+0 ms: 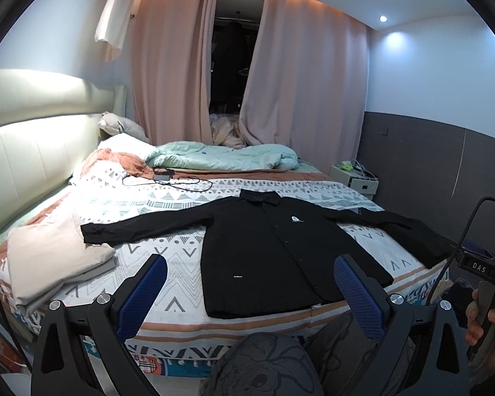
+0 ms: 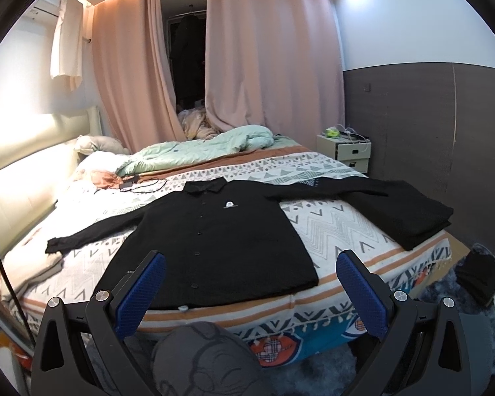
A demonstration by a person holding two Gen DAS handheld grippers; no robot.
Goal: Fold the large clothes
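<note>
A black long-sleeved shirt [image 1: 274, 250] lies flat and face up on the patterned bed [image 1: 168, 250], buttons closed, both sleeves spread out sideways. The right wrist view shows the same shirt [image 2: 214, 244] with its hem at the bed's near edge. My left gripper [image 1: 250, 283] hovers open in front of the hem, nothing between its blue pads. My right gripper [image 2: 250, 280] is likewise open and empty, held short of the hem. A hand [image 1: 485, 323] holds the right gripper's handle at the right edge of the left wrist view.
A folded beige garment [image 1: 56, 264] sits at the bed's left corner; folded black clothes [image 2: 402, 211] lie on the right side. A green duvet [image 1: 221, 156], a charger with cable [image 1: 168, 178] and pillows lie farther back. A bedside cabinet [image 2: 346, 150] stands by the dark wall. Grey-clad knees [image 2: 201, 359] show below.
</note>
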